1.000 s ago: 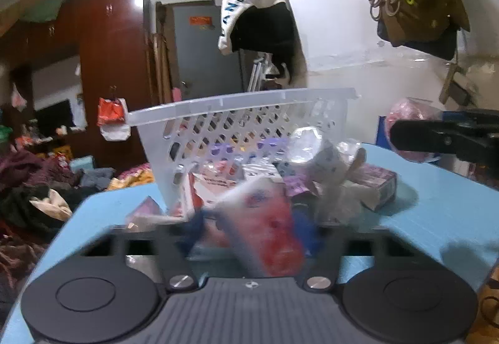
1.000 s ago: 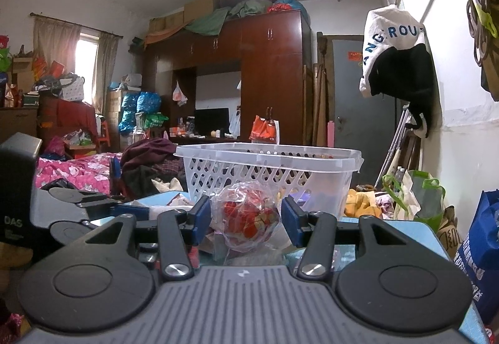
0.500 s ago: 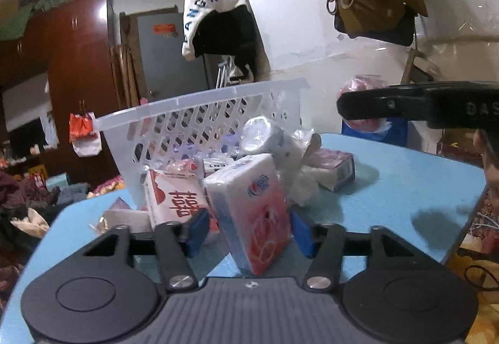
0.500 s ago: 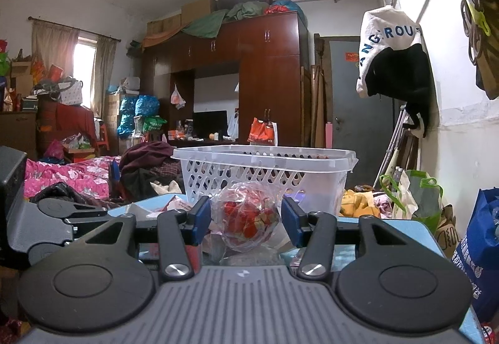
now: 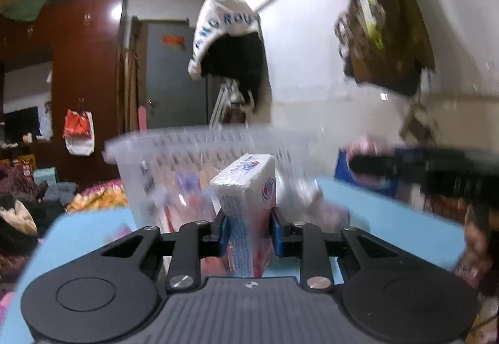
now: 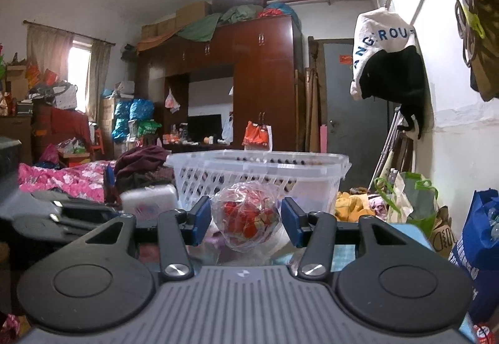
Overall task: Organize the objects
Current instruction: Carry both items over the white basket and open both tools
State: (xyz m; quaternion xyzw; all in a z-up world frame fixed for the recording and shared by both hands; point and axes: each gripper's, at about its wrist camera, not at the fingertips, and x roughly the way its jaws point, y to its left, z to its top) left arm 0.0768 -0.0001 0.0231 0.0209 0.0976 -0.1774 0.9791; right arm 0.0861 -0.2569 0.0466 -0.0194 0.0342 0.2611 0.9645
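Note:
My left gripper (image 5: 248,233) is shut on a white and pink tissue pack (image 5: 248,203) and holds it above the blue table (image 5: 389,209), in front of the white plastic basket (image 5: 199,147). The left gripper and its pack also show blurred at the left of the right wrist view (image 6: 146,202). My right gripper (image 6: 246,220) is open, its blue pads on either side of a clear bag of red sweets (image 6: 246,220) without touching it. The basket (image 6: 259,170) stands just behind that bag.
Several packets lie blurred on the table by the basket (image 5: 315,197). The right gripper's dark body (image 5: 436,169) crosses the right of the left wrist view. Bags (image 6: 477,238) stand beyond the table's right edge. A cluttered bed (image 6: 62,178) is at the left.
My left gripper has closed on the tissue pack and lifted it off the table; the view is blurred with motion. The right gripper has stayed open around the sweets bag.

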